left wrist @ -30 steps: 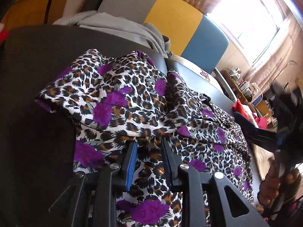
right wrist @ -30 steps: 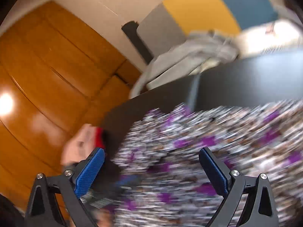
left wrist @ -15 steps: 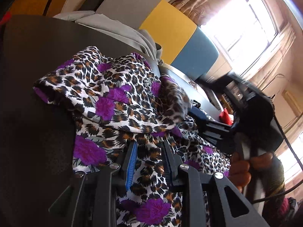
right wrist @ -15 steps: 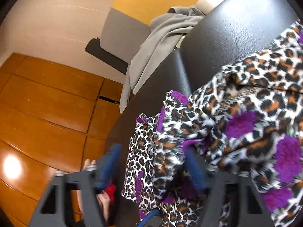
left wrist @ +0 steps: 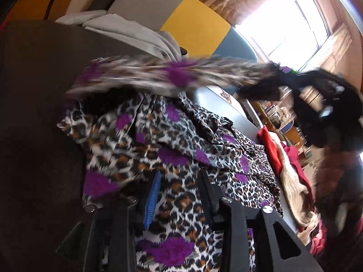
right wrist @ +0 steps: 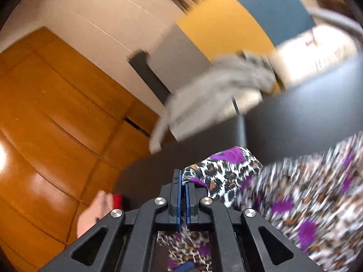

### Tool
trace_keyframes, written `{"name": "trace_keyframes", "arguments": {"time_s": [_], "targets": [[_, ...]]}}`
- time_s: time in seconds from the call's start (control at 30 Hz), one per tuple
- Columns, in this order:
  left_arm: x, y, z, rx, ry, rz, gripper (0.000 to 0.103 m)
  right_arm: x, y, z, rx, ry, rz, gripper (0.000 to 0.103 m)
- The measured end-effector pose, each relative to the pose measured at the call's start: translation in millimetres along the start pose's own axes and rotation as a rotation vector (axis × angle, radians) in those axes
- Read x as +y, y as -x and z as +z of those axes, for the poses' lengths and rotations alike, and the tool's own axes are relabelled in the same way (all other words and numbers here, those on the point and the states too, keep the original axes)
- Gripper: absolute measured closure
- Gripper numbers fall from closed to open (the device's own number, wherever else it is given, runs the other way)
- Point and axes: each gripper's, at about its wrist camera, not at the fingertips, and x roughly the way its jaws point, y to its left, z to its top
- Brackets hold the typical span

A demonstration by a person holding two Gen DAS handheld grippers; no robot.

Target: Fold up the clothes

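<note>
Cloth (left wrist: 172, 140) lies crumpled on the dark surface (left wrist: 34, 113), its edge now clamped in the just-closed right tool (right wrist: 183, 182) and lifted for a fold, while the left tool (left wrist: 179, 188), jaws widening, straddles it.

i saw a bright window (left wrist: 288, 20) with tan curtains (left wrist: 229, 2), a grey-yellow-blue panel (left wrist: 192, 27) behind the dark table (left wrist: 34, 90), and orange wooden cabinets (right wrist: 45, 113).

A dark table (left wrist: 34, 113) fills the left of the frame. A spotted purple-flowered cloth (left wrist: 172, 140) lies on it.
</note>
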Motion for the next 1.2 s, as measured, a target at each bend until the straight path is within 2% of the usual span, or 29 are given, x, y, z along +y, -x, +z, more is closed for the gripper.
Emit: {"name": "trace_keyframes", "arguments": {"time_s": [0.03,0.1,0.13,0.23,0.33,0.37,0.43,0.47,0.5,0.6,0.7,0.73,0.77,0.8,0.83,0.87,0.93,1.0,1.07,1.1,1.2], "targets": [[0,-2,1,0.006,-0.011,0.017,0.068,1,14,5,-0.034,0.025,-0.005,0.099],[0,-4,2,0.008,-0.009,0.022,0.068,-6,43,8,-0.093,0.085,-0.072,0.099],[1,-5,2,0.008,-0.005,0.022,0.068,-20,56,4,-0.091,0.081,-0.089,0.099],[2,-8,2,0.007,0.004,0.022,0.068,-64,65,-18,-0.03,0.038,-0.163,0.095],[16,-6,6,0.02,0.117,-0.04,0.068,-115,65,-46,0.024,-0.071,-0.188,0.095],[22,-6,7,0.025,0.162,-0.066,0.067,-129,66,-55,0.029,-0.109,-0.184,0.093],[35,-4,8,0.032,0.25,-0.116,0.066,-148,69,-62,0.019,-0.192,-0.148,0.076],[40,-4,9,0.034,0.292,-0.137,0.066,-155,72,-64,0.003,-0.224,-0.124,0.06],[45,-5,10,0.035,0.334,-0.157,0.066,-158,73,-64,-0.019,-0.244,-0.097,0.053],[60,-8,12,0.039,0.461,-0.217,0.066,-161,70,-58,-0.042,-0.278,-0.071,0.051],[64,-14,17,0.039,0.495,-0.199,0.066,-164,61,-55,-0.033,-0.331,-0.101,0.049],[65,-16,19,0.042,0.508,-0.188,0.066,-167,57,-54,-0.034,-0.352,-0.113,0.049],[65,-18,21,0.047,0.523,-0.177,0.068,-169,53,-54,-0.038,-0.371,-0.125,0.054],[65,-20,22,0.051,0.538,-0.166,0.071,-172,52,-55,-0.037,-0.378,-0.143,0.066],[66,-21,23,0.059,0.552,-0.149,0.078,-173,51,-55,-0.031,-0.377,-0.161,0.074],[66,-22,25,0.06,0.555,-0.131,0.081,-174,49,-54,-0.023,-0.376,-0.177,0.094],[68,-20,27,0.055,0.544,-0.102,0.088,-160,60,-47,-0.047,-0.317,-0.18,0.096],[72,-13,27,0.046,0.514,-0.08,0.088,-141,78,-39,-0.087,-0.24,-0.17,0.096],[80,-11,23,0.057,0.511,-0.095,0.091,-118,101,-34,-0.133,-0.145,-0.156,0.096],[82,-10,22,0.061,0.509,-0.101,0.091,-111,108,-33,-0.137,-0.108,-0.167,0.096],[81,-5,19,0.073,0.478,-0.1,0.091,-122,108,-43,-0.074,-0.073,-0.29,0.096]]}}
